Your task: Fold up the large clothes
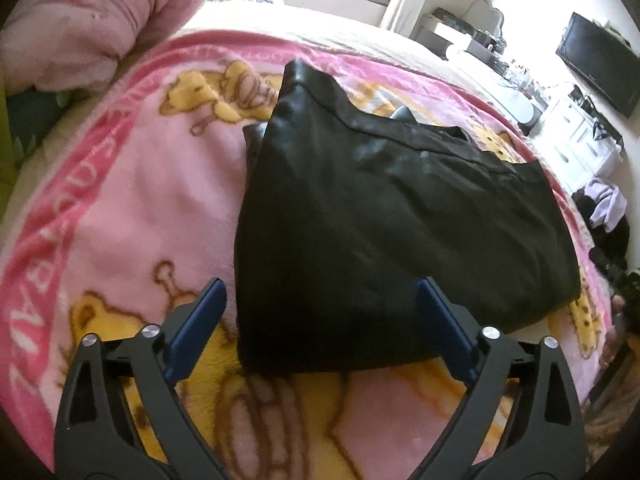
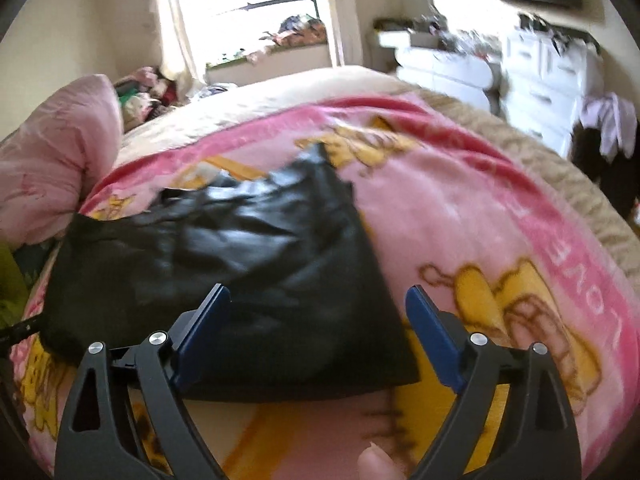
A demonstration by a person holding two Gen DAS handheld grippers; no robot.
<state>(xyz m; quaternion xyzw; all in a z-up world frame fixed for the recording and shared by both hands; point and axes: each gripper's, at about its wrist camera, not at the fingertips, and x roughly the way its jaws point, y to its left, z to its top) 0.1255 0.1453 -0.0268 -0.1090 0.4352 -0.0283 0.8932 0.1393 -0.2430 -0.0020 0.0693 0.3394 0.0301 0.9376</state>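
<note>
Neatly folded black garment [image 1: 384, 216] on blanket [image 1: 132, 184]

The bed [image 1: 352, 28] carries a pink cartoon blanket [image 1: 160, 184] spread across it. A folded black garment [image 1: 380, 232] lies on the blanket, and a pink quilt [image 1: 80, 20] is bunched at one edge.

One folded black garment [image 1: 384, 216] lies on one pink cartoon blanket [image 1: 152, 184], which covers one bed [image 2: 280, 88]. One pink quilt [image 1: 80, 20] is bunched at the side. One black screen [image 1: 600, 64] hangs above one white dresser [image 2: 540, 76].
</note>
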